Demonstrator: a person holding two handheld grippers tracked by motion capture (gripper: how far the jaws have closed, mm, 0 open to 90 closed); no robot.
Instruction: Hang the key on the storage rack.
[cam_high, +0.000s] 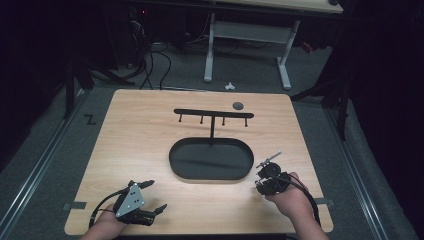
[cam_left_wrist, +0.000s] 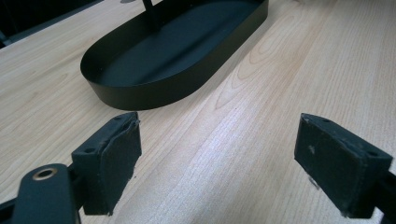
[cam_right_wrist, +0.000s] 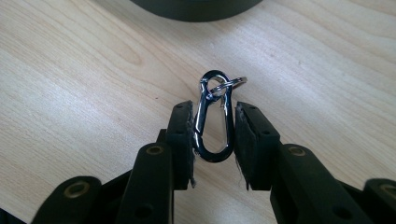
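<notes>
Table (cam_high: 145, 130): pale wood board, everything sits on it; my forearms come in over its near edge.
Tray (cam_high: 211, 160): black oval dish with a low wall, lying flat in the middle of the table, between my two tongs and a little farther out. In the left gripper view (cam_left_wrist: 177, 56) it lies ahead and to the left; in the right gripper view its near rim (cam_right_wrist: 196, 9) is at the top edge.
Rack (cam_high: 213, 114): black post rising from the far side of the tray, with a crossbar on top and four short pegs hanging under it.
Left gripper (cam_high: 152, 201): in my left hand at the near left corner, lying low over the table. Its jaws stand wide apart with bare wood between the pads (cam_left_wrist: 116, 158); released, grasping nothing. Well apart from the tray.
Right gripper (cam_high: 266, 172): in my right hand, just beside the tray's near right end, pointing away from me.
Clip (cam_right_wrist: 214, 116): shiny metal snap hook, upright between my right jaws (cam_right_wrist: 215, 140). The left pad touches it; whether the right pad presses on it I cannot tell, so I cannot call it clenched.
Ring (cam_right_wrist: 228, 84): small split ring threaded through the clip's top loop, past the jaw tips.
Disc (cam_high: 238, 105): small dark round thing lying near the table's far edge, beyond the rack.
</notes>
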